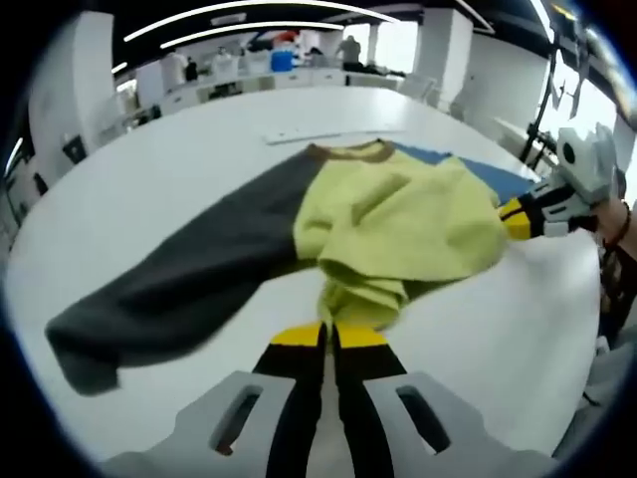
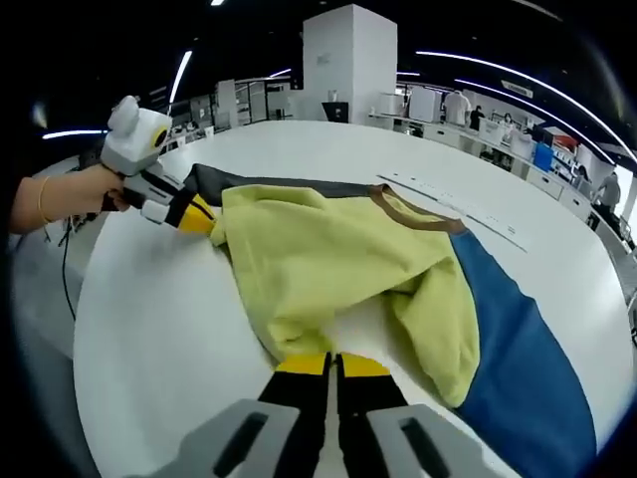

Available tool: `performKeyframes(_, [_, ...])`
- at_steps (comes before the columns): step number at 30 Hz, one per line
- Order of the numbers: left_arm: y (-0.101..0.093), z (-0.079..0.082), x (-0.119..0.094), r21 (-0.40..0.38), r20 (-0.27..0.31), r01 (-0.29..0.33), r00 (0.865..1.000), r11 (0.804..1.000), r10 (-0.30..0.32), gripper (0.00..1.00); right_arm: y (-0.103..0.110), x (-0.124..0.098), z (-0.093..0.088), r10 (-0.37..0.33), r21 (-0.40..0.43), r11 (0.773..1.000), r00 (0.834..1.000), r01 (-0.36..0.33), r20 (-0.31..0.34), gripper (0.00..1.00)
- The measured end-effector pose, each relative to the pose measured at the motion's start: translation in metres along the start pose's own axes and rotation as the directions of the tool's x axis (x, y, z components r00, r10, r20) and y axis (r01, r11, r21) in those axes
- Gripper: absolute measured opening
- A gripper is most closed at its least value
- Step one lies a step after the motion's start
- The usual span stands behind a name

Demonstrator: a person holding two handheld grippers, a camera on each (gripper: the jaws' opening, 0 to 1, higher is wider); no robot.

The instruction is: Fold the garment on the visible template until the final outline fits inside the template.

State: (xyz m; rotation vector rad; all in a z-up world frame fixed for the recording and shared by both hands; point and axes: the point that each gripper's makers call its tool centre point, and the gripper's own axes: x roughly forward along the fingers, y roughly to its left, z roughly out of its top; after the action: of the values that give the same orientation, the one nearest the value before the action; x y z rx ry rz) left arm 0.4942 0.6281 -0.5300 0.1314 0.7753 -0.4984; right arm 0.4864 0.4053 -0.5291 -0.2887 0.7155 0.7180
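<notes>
Both grippers, left gripper and right gripper, clenched on the garment, its yellow hem bunched at their fingers; it lies across the table, grey sleeve trailing left (blue one opposite).

Blue sleeve cut off at lower right picture edge; grey sleeve's cuff blurred; distant people too small to tell.

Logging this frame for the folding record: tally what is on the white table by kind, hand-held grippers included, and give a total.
Garment (yellow body, one grey sleeve, one blue sleeve): 1
Hand-held grippers, left hand-held gripper and right hand-held gripper, each shut on the garment's yellow fabric: 2
White table: 1
Total: 4
</notes>
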Motion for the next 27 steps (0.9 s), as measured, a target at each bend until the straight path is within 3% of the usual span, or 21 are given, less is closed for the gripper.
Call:
performKeyframes(9, [-0.017, -0.006, -0.02, 0.033, 0.001, 0.017, 1.0, 0.999, -0.017, 0.0, -0.009, -0.037, -0.021, -0.108, 0.05, 0.993, 0.994, 0.108, -0.003, 0.0])
performKeyframes(18, [-0.02, -0.013, -0.041, 0.055, -0.001, 0.024, 1.0, 0.998, -0.024, 0.0, -0.022, -0.075, -0.041, -0.227, 0.13, 0.965, 0.974, 0.227, -0.021, 0.0])
performKeyframes(23, [-0.026, -0.023, -0.058, 0.04, -0.02, 0.027, 0.999, 0.999, -0.026, 0.0, -0.016, -0.091, -0.054, -0.253, 0.17, 0.951, 0.966, 0.257, -0.043, 0.0])
performKeyframes(27, [-0.042, -0.032, -0.071, -0.007, -0.02, 0.059, 0.998, 0.998, -0.059, 0.0, -0.002, -0.104, -0.063, -0.26, 0.204, 0.943, 0.965, 0.263, -0.044, 0.0])
